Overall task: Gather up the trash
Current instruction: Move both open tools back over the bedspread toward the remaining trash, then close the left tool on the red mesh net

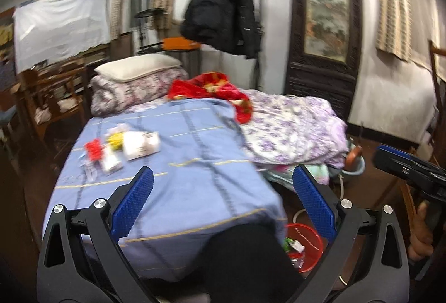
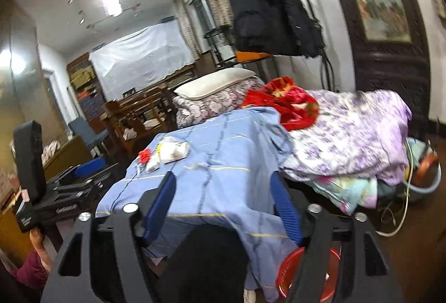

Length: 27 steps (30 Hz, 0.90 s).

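A small heap of trash lies on the blue checked sheet (image 1: 195,185) at its left side: a white packet (image 1: 140,145), a red wrapper (image 1: 93,149), a yellow scrap (image 1: 115,139) and a small white box (image 1: 111,162). The right wrist view shows the same white packet (image 2: 174,151) and red wrapper (image 2: 144,155). A red bin (image 1: 303,247) stands on the floor by the bed's near corner with wrappers inside; its rim also shows low in the right wrist view, red bin (image 2: 290,272). My left gripper (image 1: 223,174) hangs open and empty above the sheet. My right gripper (image 2: 223,180) is open and empty too.
A purple floral quilt (image 1: 292,130), a red blanket (image 1: 211,88) and a pillow (image 1: 136,67) fill the bed's far and right parts. A black jacket (image 1: 223,10) hangs behind. Wooden chairs (image 1: 50,96) stand left. A blue basin (image 1: 355,166) and white cable (image 2: 401,213) are on the floor right.
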Available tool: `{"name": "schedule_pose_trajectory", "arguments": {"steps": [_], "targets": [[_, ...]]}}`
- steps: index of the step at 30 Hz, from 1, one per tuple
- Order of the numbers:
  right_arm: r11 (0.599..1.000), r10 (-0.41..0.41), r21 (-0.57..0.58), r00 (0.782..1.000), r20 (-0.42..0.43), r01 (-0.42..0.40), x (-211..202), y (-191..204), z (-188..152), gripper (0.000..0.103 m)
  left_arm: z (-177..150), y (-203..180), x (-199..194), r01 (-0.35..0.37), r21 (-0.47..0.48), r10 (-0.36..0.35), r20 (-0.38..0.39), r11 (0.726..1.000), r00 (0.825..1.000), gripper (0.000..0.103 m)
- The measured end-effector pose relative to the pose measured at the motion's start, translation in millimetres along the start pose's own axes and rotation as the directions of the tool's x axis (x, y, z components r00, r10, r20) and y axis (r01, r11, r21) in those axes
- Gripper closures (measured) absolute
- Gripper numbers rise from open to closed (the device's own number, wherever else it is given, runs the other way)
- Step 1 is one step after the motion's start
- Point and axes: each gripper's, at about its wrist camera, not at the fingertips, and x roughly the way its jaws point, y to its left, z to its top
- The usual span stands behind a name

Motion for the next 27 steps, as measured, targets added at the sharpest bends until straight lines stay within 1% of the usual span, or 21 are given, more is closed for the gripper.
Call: {"name": "schedule_pose_trajectory", "arguments": {"steps": [3, 6, 8, 9, 10, 11, 14, 17, 21, 25, 27], "targets": [[0.999, 0.014, -0.029, 0.999, -0.042, -0.015, 20, 28, -1, 0.026, -8, 48, 11, -0.050, -0.071, 0.048, -0.032, 0.996, 0.998, 0.007], [0.999, 0.032, -0.020, 0.993, -0.112, -0.035, 48, 46, -5, 0.026, -15, 98, 28, -0.103, -0.161, 0.090, -0.083, 0.982, 0.992, 0.007], [0.999, 0.040, -0.004, 0.988, -0.152, -0.042, 66, 55, -7, 0.026, -21, 141, 43, -0.134, -0.244, 0.106, -0.127, 0.961, 0.986, 0.007], [0.999, 0.043, 0.003, 0.985, -0.169, -0.043, 74, 58, -8, 0.026, -23, 154, 48, -0.143, -0.268, 0.108, -0.140, 0.953, 0.984, 0.007], [0.999, 0.045, 0.012, 0.981, -0.188, -0.043, 84, 63, -10, 0.026, -27, 177, 55, -0.161, -0.305, 0.116, -0.161, 0.939, 0.980, 0.007], [0.999, 0.044, 0.018, 0.979, -0.200, -0.041, 90, 65, -11, 0.026, -28, 187, 60, -0.172, -0.320, 0.121, -0.171, 0.932, 0.978, 0.007], [0.999, 0.042, 0.044, 0.969, -0.242, -0.032, 112, 68, -16, 0.026, -27, 230, 80, -0.226, -0.374, 0.158, -0.203, 0.899, 0.966, 0.007], [0.998, 0.032, 0.056, 0.958, -0.287, -0.017, 134, 72, -20, 0.026, -19, 259, 98, -0.254, -0.405, 0.178, -0.214, 0.879, 0.960, 0.007], [0.999, 0.007, 0.042, 0.944, -0.331, 0.007, 164, 78, -16, 0.026, 0, 280, 128, -0.259, -0.430, 0.183, -0.209, 0.865, 0.960, 0.007], [1.000, -0.015, 0.017, 0.939, -0.343, 0.022, 183, 85, -7, 0.026, 26, 289, 168, -0.279, -0.383, 0.216, -0.198, 0.881, 0.956, 0.007], [0.999, -0.031, -0.002, 0.939, -0.342, 0.032, 189, 91, -3, 0.026, 30, 296, 185, -0.275, -0.375, 0.217, -0.190, 0.885, 0.957, 0.007]]}}
